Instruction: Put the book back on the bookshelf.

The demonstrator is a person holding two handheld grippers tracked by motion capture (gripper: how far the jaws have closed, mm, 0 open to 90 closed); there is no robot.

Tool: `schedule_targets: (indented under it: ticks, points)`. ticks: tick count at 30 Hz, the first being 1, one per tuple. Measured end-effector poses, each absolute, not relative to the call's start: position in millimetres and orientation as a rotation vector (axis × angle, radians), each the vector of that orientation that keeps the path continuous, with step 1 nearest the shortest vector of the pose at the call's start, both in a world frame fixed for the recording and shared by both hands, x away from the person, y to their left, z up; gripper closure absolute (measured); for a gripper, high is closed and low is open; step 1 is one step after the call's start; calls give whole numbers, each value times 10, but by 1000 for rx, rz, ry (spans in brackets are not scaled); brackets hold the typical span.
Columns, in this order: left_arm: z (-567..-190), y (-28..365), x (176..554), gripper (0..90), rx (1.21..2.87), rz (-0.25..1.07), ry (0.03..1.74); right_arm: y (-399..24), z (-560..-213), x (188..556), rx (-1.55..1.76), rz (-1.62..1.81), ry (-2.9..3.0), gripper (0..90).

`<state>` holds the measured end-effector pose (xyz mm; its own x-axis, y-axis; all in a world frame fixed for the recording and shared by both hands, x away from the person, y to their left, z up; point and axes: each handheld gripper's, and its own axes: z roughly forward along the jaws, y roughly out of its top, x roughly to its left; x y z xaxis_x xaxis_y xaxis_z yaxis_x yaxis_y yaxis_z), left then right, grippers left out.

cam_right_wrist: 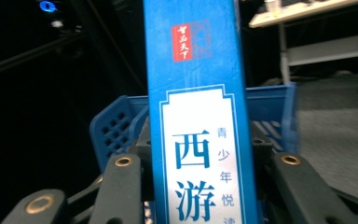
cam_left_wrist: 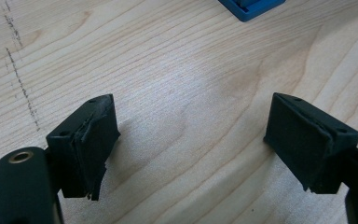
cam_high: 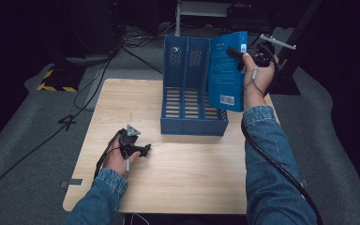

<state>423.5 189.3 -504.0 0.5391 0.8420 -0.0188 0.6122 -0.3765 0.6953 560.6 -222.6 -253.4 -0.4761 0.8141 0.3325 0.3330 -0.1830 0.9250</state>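
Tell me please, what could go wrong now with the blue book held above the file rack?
1. The right gripper clamps the blue book only near its top edge, so it may swing or slip.
2. The book's lower corner hangs close to the blue file rack and could catch its wall.
3. The left gripper rests open on the table, so nothing steadies the rack.

pale matt wood-grain table (cam_left_wrist: 177,70), blue moulded plastic file rack (cam_high: 187,93), glossy blue paper book (cam_right_wrist: 196,93)
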Motion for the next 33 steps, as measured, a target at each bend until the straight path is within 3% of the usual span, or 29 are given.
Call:
schedule_targets:
  ticks: [8,33]
  points:
    - [-5039,1892,4235,172,2118,448,1173,-2178,-2744,5766,1277,1698,1659,609]
    - [-5042,1884,4239,167,2114,444,1177,-1820,-3205,5706,1200,1377,1777,598]
